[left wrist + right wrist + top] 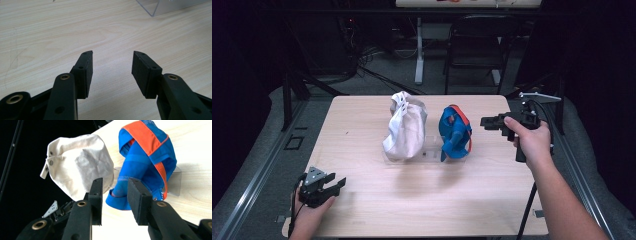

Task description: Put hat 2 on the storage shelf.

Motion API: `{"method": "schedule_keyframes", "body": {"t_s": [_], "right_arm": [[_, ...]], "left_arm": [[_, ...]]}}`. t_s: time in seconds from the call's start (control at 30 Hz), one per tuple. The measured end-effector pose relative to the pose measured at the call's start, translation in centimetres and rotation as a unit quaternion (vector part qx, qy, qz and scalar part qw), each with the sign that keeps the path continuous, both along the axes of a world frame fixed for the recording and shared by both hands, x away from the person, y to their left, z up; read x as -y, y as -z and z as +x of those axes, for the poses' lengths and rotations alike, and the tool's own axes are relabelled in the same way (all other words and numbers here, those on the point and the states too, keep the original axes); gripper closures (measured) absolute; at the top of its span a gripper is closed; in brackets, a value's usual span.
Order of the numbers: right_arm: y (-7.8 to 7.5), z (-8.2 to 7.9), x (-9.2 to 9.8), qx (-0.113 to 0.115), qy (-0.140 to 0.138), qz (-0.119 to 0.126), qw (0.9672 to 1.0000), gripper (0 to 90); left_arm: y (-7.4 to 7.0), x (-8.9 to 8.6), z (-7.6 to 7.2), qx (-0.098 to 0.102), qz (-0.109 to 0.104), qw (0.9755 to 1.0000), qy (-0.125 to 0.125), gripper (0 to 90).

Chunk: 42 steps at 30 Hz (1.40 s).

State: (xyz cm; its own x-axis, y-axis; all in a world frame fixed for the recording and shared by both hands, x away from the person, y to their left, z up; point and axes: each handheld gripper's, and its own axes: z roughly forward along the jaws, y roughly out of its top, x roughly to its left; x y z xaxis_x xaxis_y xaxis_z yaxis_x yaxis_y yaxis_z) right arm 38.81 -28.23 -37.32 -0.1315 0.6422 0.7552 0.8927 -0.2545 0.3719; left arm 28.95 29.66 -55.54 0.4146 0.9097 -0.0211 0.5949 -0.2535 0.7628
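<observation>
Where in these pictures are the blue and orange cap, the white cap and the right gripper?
blue and orange cap (455,134): high view, blue side panel.
white cap (406,127): high view, middle of its crown.
right gripper (114,195): right gripper view, gap between its fingertips.

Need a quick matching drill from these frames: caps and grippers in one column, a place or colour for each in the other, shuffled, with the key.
Things:
1. white cap
2. blue cap
3. left gripper
4. right gripper

Descriptions:
A. orange strap across it
B. low over the table's near left corner, jaws open, nothing between them
C. plain pale cloth, on the left end of the clear stand
D. held level at the table's right, pointing at the caps

Pairs: 1-C, 2-A, 3-B, 4-D
</observation>
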Motion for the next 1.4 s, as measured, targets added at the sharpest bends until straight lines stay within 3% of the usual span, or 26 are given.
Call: {"method": "schedule_keyframes", "body": {"t_s": [0.37,0.6,0.73,0.97,1.13,1.2,1.37,1.4], "right_arm": [[2.3,-2.5,0.1,0.03,-0.009,-0.036,0.9989,61.8],[3.6,-3.3,-0.3,0.026,-0.005,-0.044,0.9987,61.7],[4.6,-4.3,-0.9,0.033,-0.015,-0.069,0.997,61.4],[6.2,-6.4,-1.6,0.057,-0.014,-0.064,0.9962,60.5],[8.0,-7.7,-1.6,0.066,-0.011,-0.05,0.9965,59.9],[10.0,-8.6,-1.8,0.07,-0.006,-0.058,0.9958,61.4],[12.5,-9.4,-2.0,0.07,0.004,-0.081,0.9942,62.8],[12.9,-9.5,-2.0,0.072,0.007,-0.076,0.9945,62.8]], "left_arm": [[0.1,0.0,0.0,-0.002,-0.001,1.0,-0.001,52.2],[0.1,0.0,0.0,-0.002,0.001,1.0,0.0,52.1],[0.2,0.0,0.0,0.002,-0.003,1.0,-0.004,52.1],[0.2,0.1,0.0,0.002,-0.004,1.0,-0.005,52.1],[0.1,0.0,0.0,0.002,-0.005,1.0,-0.004,52.1],[0.2,0.0,0.0,0.002,-0.004,1.0,-0.003,52.1],[0.1,0.1,0.0,-0.002,-0.001,1.0,0.001,52.2],[0.1,0.1,0.0,-0.002,-0.003,1.0,-0.001,52.2]]}}
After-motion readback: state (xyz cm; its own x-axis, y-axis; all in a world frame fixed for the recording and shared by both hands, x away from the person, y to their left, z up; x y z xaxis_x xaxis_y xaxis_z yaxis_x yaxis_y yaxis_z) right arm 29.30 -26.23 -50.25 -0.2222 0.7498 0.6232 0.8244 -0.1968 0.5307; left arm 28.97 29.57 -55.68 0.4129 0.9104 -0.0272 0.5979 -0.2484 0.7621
